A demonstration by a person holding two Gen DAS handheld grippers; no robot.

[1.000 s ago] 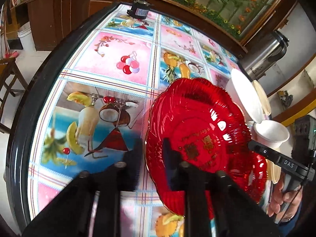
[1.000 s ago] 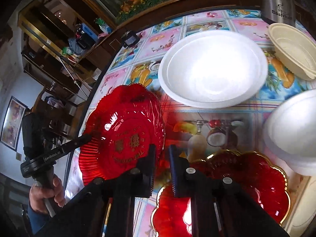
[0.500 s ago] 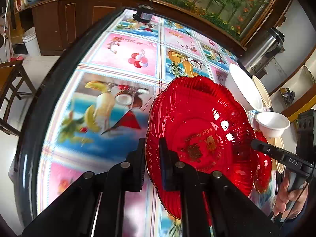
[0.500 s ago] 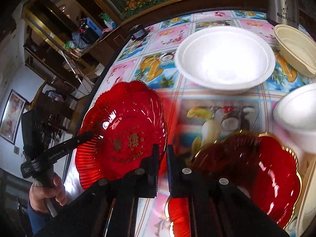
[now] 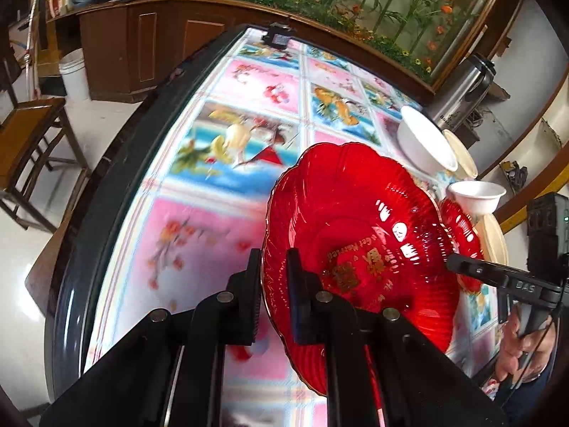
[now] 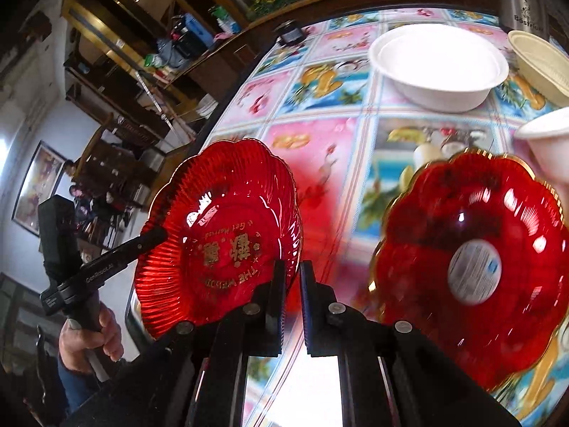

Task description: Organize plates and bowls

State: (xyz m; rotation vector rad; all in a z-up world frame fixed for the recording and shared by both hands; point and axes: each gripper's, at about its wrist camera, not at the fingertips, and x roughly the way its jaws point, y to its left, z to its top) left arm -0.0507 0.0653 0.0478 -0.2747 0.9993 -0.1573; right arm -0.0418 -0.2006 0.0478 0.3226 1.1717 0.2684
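Lifted red plate (image 5: 359, 245); only right view shows second plate's label (image 6: 474, 272).

Two red plates (image 6: 220, 227) (image 6: 473, 267) are showing above the worktop (image 6: 320, 106), one sitting toward its left edge. Two white bowls (image 6: 441, 67) (image 6: 547, 142) and one cream bowl (image 6: 540, 64) are sitting toward the far right corner, beside one steel kettle (image 5: 462, 96).
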